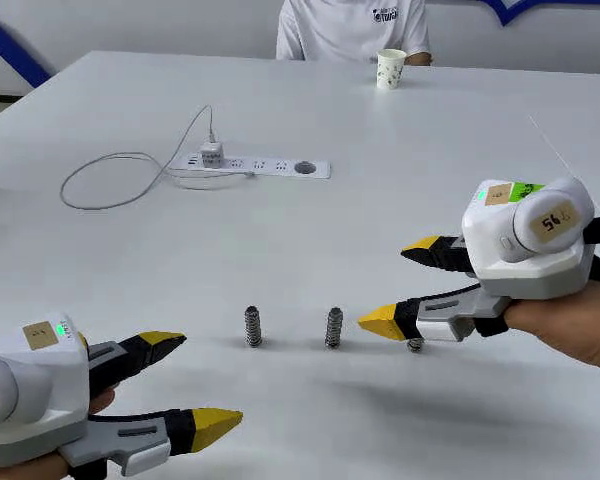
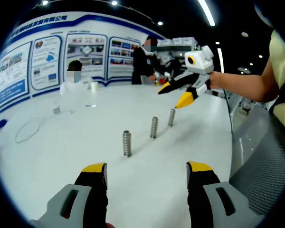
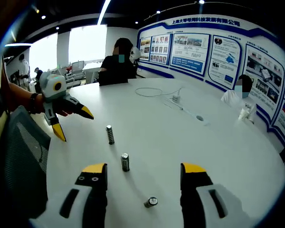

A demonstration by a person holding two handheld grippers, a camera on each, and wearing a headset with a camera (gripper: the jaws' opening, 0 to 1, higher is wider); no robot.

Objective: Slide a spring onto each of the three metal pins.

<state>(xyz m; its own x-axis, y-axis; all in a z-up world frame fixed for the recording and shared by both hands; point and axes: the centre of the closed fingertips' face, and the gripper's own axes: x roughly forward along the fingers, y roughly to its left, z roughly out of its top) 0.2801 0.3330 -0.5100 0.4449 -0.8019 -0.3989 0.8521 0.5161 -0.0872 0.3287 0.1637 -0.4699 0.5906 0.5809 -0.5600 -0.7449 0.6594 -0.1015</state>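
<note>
- While it hovers over the near left corner of the surface (image 1: 380,200), the left gripper (image 1: 195,380) is wide open and holds nothing. The row of pins lies ahead of it and to its right, well apart from its tips.
- The left pin (image 1: 253,327) stands upright near the near edge, its long axis vertical, with a spring (image 1: 253,322) coiled around it.
- The middle pin (image 1: 334,327) stands just beside it in the same row, apart from it, also upright and wrapped in coils.
- The right pin (image 1: 415,344) sits just under the lower jaw of the right gripper and is partly hidden in the head view. In the left gripper view it stands upright and looks coiled like the other two, though it is too small to be sure.
- The right gripper (image 1: 400,283) hangs over the near right part of the surface, spread wide and empty. Its lower tip is between the middle pin and the right pin, touching neither. It is much the nearer gripper to that pin, so any check or seating of the last spring would likely fall to it, as a short drop along the pin's vertical axis.
- A power strip (image 1: 250,165) lies flat toward the middle of the surface. A paper cup (image 1: 391,68) stands upright at the far edge, and what it holds cannot be seen.
</note>
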